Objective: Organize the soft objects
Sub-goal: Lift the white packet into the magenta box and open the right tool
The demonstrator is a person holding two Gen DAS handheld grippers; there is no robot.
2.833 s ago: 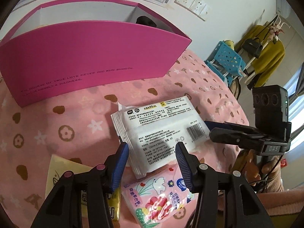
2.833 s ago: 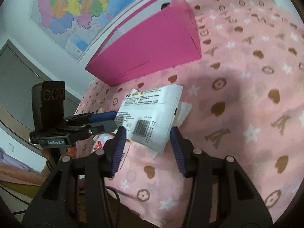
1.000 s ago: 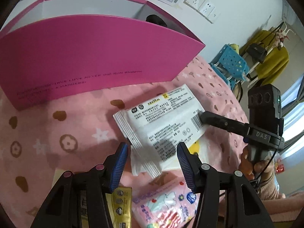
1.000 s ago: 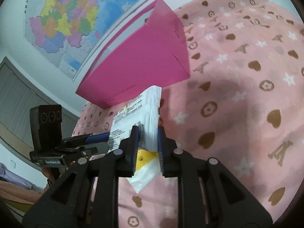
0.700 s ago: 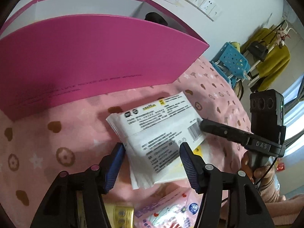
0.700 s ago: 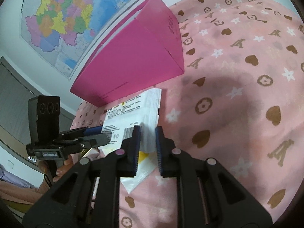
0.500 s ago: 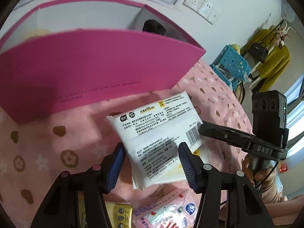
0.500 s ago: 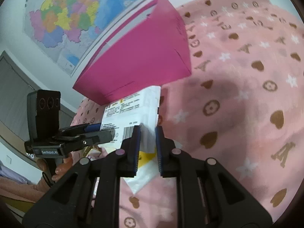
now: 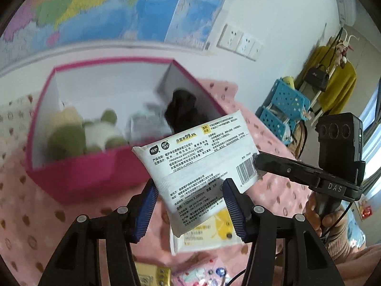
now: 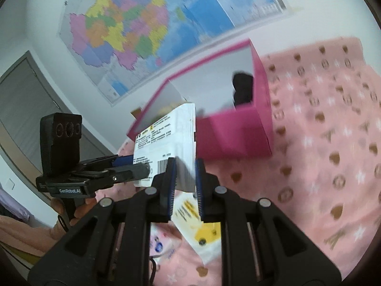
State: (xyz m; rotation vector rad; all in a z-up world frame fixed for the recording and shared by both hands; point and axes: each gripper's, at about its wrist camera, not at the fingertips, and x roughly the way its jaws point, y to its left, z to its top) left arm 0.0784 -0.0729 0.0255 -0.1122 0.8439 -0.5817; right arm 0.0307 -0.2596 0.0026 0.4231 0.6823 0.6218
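Note:
My right gripper (image 10: 185, 178) is shut on a white wet-wipes pack (image 10: 169, 140) and holds it in the air in front of the pink box (image 10: 235, 133). In the left wrist view the pack (image 9: 197, 164) hangs between and above my open left gripper (image 9: 190, 207), with the right gripper (image 9: 285, 169) clamped on its barcode end. The pink box (image 9: 81, 181) holds a green and white plush (image 9: 92, 133), a black soft thing (image 9: 183, 109) and a pale pack.
A white pack with a yellow label (image 9: 209, 231) lies on the pink patterned blanket (image 10: 333, 166) below the held pack. A floral pack (image 9: 202, 274) and a yellow packet (image 9: 152, 276) lie near the left gripper. A wall map hangs behind the box.
The right gripper closed on the white pack and lifted it off the blanket. Both grippers rose, so the box's inside now shows. The left gripper stayed open.

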